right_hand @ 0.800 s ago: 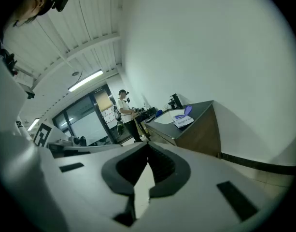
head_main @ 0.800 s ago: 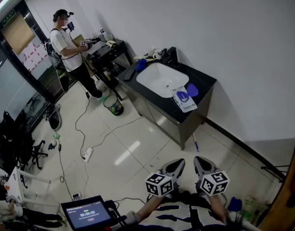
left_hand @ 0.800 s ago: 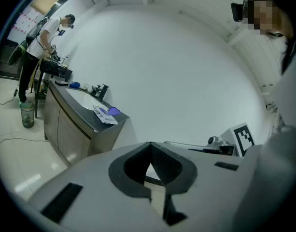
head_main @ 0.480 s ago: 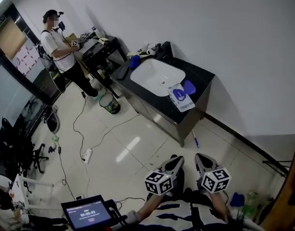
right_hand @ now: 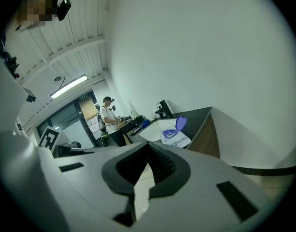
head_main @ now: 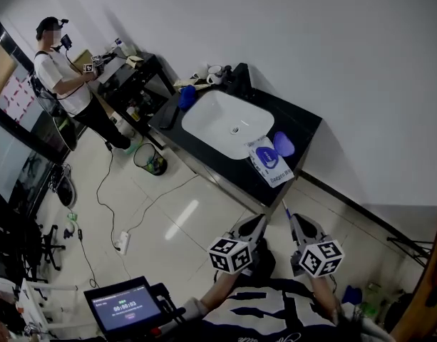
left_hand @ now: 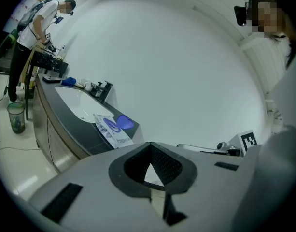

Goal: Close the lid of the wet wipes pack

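The wet wipes pack [head_main: 266, 161] lies flat on the black counter [head_main: 304, 125], right of the white sink [head_main: 225, 124], with its blue lid [head_main: 283, 144] flipped open. The left gripper view shows the pack [left_hand: 108, 129] and lid [left_hand: 124, 123] far ahead. So does the right gripper view, with the pack [right_hand: 173, 135] and lid [right_hand: 180, 123] small in the distance. My left gripper [head_main: 256, 225] and right gripper [head_main: 296, 224] hang side by side over the floor, well short of the counter. Both are shut with nothing in them, the left gripper [left_hand: 150, 151] and the right gripper [right_hand: 148, 151] alike.
A blue cup [head_main: 186, 96] and small items sit at the counter's far end. A person [head_main: 61, 77] stands at a black table [head_main: 132, 73] at back left, near a bin [head_main: 148, 159]. Cables and a power strip [head_main: 122, 243] cross the floor. A screen [head_main: 125, 307] is at bottom left.
The counter and wipes pack have come nearer and lower in the head view. Both grippers stay shut and keep their place at the bottom of the view.
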### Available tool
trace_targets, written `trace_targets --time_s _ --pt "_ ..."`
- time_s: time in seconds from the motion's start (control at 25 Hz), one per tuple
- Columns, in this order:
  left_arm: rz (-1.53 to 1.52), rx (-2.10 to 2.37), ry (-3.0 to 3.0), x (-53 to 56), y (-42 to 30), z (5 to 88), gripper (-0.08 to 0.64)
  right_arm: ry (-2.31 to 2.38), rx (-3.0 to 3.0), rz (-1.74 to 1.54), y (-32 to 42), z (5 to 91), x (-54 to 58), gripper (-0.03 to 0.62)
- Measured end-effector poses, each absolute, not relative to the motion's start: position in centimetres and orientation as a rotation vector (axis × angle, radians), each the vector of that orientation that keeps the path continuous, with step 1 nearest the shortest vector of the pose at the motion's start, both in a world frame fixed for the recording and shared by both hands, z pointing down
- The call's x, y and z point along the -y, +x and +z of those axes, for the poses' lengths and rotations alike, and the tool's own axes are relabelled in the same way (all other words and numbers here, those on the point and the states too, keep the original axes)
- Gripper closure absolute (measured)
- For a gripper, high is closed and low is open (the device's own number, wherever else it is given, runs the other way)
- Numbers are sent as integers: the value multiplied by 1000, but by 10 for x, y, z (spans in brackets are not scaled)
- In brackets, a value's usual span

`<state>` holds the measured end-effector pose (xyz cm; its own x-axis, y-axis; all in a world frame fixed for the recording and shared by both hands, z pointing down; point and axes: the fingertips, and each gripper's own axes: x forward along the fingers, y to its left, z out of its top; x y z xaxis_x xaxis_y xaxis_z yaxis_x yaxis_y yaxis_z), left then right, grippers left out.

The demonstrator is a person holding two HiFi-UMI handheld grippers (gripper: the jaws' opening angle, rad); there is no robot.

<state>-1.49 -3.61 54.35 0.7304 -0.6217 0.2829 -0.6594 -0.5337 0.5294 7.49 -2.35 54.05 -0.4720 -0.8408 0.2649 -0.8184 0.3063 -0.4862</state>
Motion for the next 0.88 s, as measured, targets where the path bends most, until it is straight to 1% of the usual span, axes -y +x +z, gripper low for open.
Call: trace_targets --time_s 0.16,0.4,0.88 --pt "67 955 2301 95 -34 547 560 -1634 -2476 -895 62 542 67 594" --pt "89 947 2286 146 -44 556 560 -1700 -2492 -907 57 545 91 594" --pt "218 881 2278 189 4 604 560 -1736 -2554 -964 95 575 147 594"
